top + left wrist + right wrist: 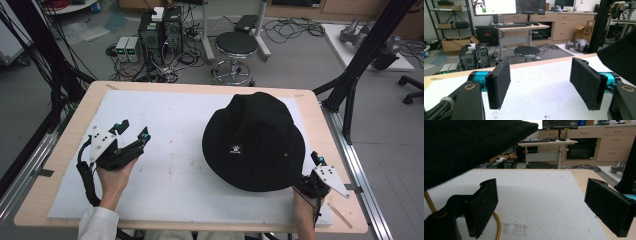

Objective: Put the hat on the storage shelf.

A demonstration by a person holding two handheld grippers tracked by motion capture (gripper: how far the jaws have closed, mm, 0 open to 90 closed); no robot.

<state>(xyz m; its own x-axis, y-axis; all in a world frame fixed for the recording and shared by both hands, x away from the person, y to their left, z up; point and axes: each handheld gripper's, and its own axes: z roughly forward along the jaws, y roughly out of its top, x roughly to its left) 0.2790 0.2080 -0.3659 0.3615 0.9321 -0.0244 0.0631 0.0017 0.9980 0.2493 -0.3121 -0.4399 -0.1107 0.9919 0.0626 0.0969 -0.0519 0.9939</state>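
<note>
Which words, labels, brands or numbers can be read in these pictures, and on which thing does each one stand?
"SF": on the cardboard box on the floor, in the left gripper view.
White logo patch with small lettering, on the black hat: too small to read.
Monitor screens on the far desk: text too blurred to read.
Grippers, table and white mat: no text seen.

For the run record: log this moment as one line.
left gripper: jaws open, nothing between, over white mat | right gripper: jaws open, at hat brim | black hat: lying on mat, ungripped
</note>
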